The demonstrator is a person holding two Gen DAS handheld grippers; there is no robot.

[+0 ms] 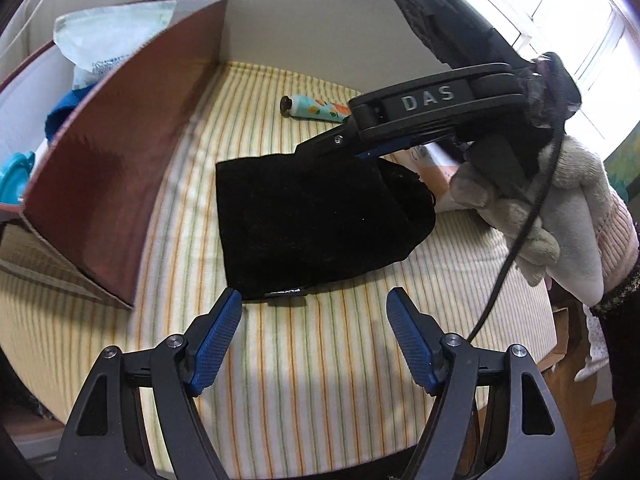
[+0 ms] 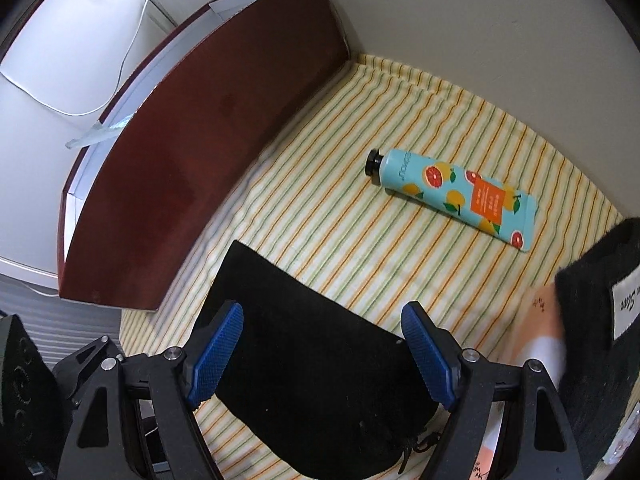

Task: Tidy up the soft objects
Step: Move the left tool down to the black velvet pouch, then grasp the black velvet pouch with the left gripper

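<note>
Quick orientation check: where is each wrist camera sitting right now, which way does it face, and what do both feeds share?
Left wrist: behind the open left gripper, low over the striped cloth, facing the black pouch; the right gripper and gloved hand cross in from the right.
Right wrist: behind the open right gripper, above the pouch, facing the wall corner; only its own jaws show.
Shared: pouch, hand cream tube, brown box, striped cloth.

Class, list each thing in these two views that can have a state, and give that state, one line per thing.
left gripper: jaws open, empty
right gripper: jaws open, above the pouch
black pouch: lying flat on the striped cloth
hand cream tube: capped, lying on its side
dark red box: open-topped
</note>
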